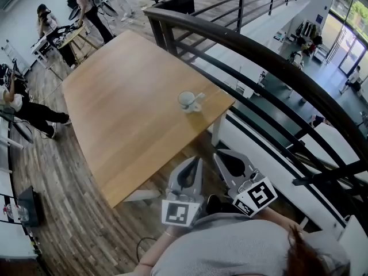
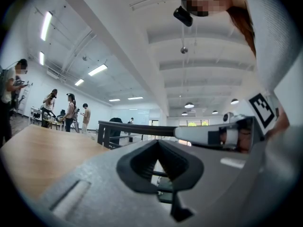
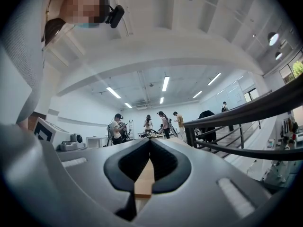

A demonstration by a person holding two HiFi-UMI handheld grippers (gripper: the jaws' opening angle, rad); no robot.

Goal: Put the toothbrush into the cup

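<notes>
A pale cup (image 1: 187, 100) stands near the right edge of the wooden table (image 1: 126, 96). A light toothbrush (image 1: 198, 99) rests in it, leaning out over the rim to the right. Both grippers hang close to the person's body, off the table's near corner and well short of the cup. My left gripper (image 1: 199, 158) (image 2: 158, 141) has its jaws together with nothing between them. My right gripper (image 1: 217, 153) (image 3: 150, 139) is beside it, also shut and empty. The cup does not show in either gripper view.
A dark metal railing (image 1: 259, 56) curves close along the table's right side, with a lower floor beyond it. A white table leg (image 1: 217, 130) stands under the near right corner. Several people (image 1: 86, 4) work at benches at the far left.
</notes>
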